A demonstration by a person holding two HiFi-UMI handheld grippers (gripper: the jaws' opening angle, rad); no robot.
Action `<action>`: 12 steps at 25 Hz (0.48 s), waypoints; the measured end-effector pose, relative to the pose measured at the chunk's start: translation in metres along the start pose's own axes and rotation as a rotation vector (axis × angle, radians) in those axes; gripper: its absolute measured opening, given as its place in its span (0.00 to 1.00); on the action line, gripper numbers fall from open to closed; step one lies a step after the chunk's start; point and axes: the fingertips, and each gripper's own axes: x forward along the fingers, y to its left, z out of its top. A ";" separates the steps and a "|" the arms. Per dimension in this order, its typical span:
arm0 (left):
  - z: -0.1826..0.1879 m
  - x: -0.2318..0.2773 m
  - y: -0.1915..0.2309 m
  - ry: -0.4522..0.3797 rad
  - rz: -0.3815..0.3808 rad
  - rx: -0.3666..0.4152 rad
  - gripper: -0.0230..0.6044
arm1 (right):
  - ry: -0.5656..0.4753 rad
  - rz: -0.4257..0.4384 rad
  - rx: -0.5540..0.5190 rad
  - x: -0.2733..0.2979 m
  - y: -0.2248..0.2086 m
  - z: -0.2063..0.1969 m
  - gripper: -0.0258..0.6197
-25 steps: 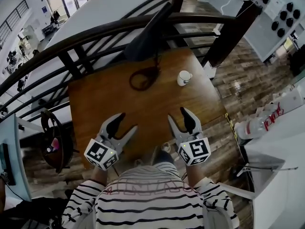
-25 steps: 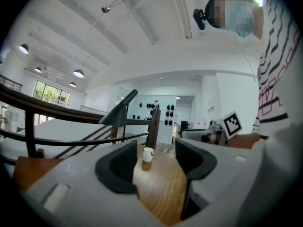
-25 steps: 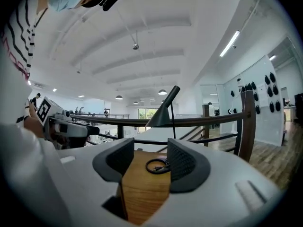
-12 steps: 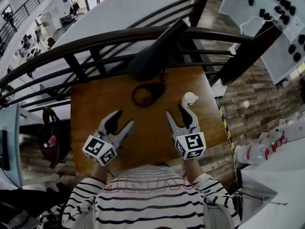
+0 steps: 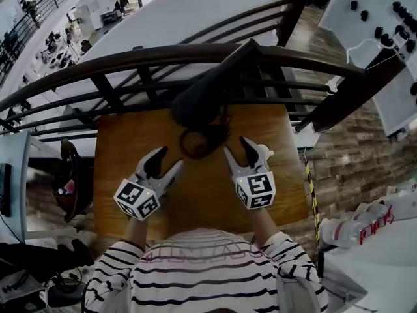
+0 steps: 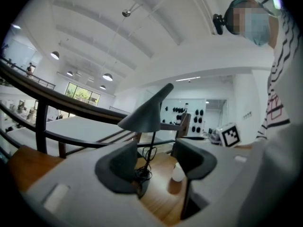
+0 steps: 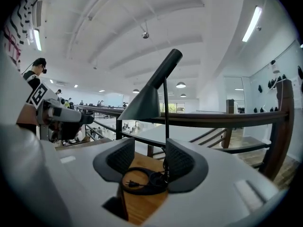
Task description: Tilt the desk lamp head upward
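Note:
A dark desk lamp stands at the back of the wooden table (image 5: 130, 142). Its cone head (image 5: 208, 87) points down-left over a round base (image 5: 202, 139) ringed by its coiled cord. My left gripper (image 5: 168, 160) hovers open over the table, left of and short of the base. My right gripper (image 5: 238, 147) is open too, just right of the base. In the left gripper view the lamp head (image 6: 144, 115) rises beyond the open gripper (image 6: 156, 162). In the right gripper view the head (image 7: 147, 98) and thin stem (image 7: 165, 122) stand past the empty gripper (image 7: 147, 162).
A small white cup (image 5: 266, 152) sits on the table right beside my right gripper, also shown as the cup (image 6: 177, 171). A dark curved railing (image 5: 130, 60) runs close behind the table and lamp. A chair with a bag (image 5: 68, 181) stands to the left.
Both grippers have moved forward toward the lamp base. The right one now reaches the cup's side and partly hides it. Both stay open.

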 end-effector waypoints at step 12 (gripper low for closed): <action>-0.010 0.066 0.041 -0.011 0.000 -0.169 0.51 | 0.017 0.028 -0.070 0.082 -0.058 -0.006 0.33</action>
